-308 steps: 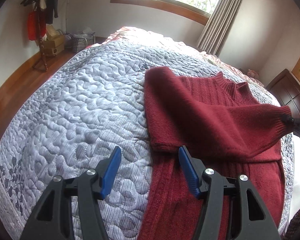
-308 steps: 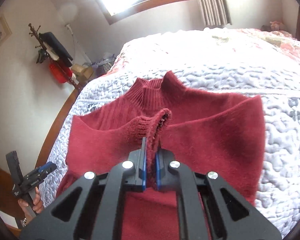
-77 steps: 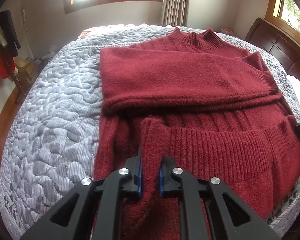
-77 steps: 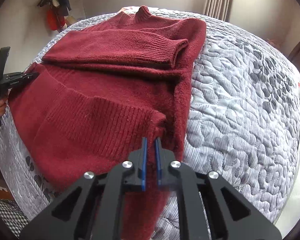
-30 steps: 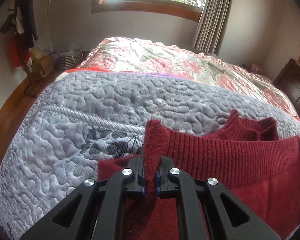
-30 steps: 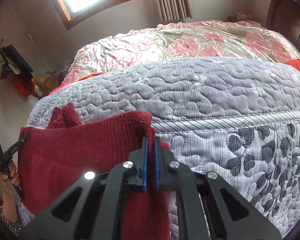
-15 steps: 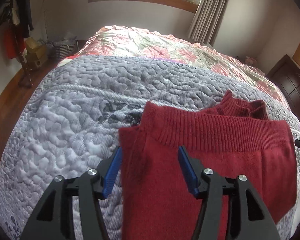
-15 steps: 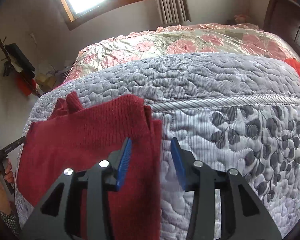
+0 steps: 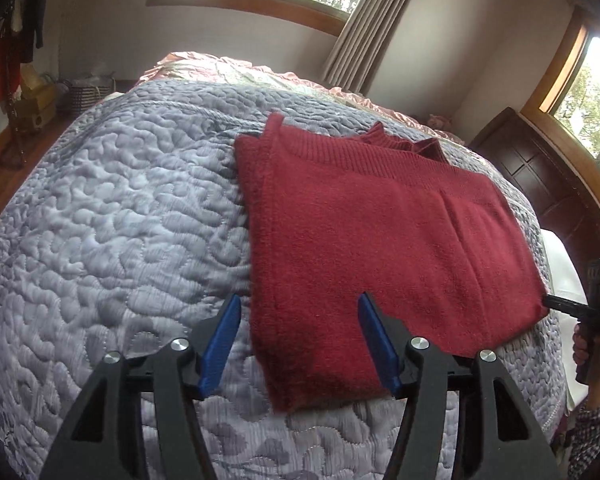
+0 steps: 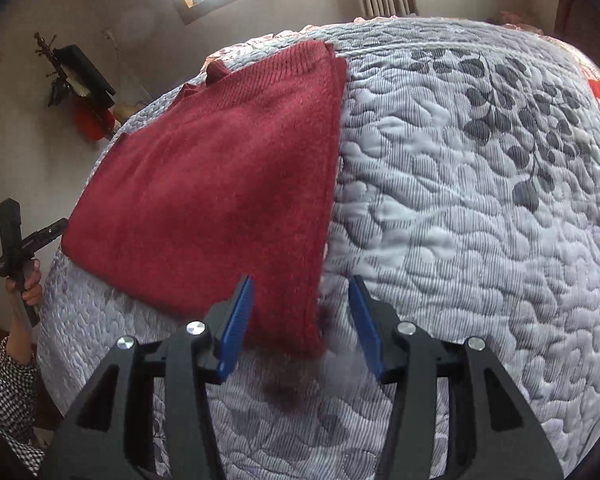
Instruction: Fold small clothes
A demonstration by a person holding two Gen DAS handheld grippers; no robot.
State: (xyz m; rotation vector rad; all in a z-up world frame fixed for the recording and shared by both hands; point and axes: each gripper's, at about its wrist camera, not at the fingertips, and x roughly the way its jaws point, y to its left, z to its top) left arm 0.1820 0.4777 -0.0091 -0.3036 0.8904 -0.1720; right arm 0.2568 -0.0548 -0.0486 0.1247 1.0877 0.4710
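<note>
I have both grippers' jaws wide, holding nothing; next I'd square the folded red sweater (image 9: 372,240) on the bed (image 9: 120,220), pinching edges only.

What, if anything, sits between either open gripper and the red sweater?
Nothing visible. The left gripper and right gripper each hover open over a near corner of the folded red sweater, which lies on bare grey quilt.

Dark red sweater (image 9: 372,224) lying mid-frame, grey quilt (image 9: 112,216) showing leaf print, black claws wearing blue pads (image 9: 220,340)
</note>
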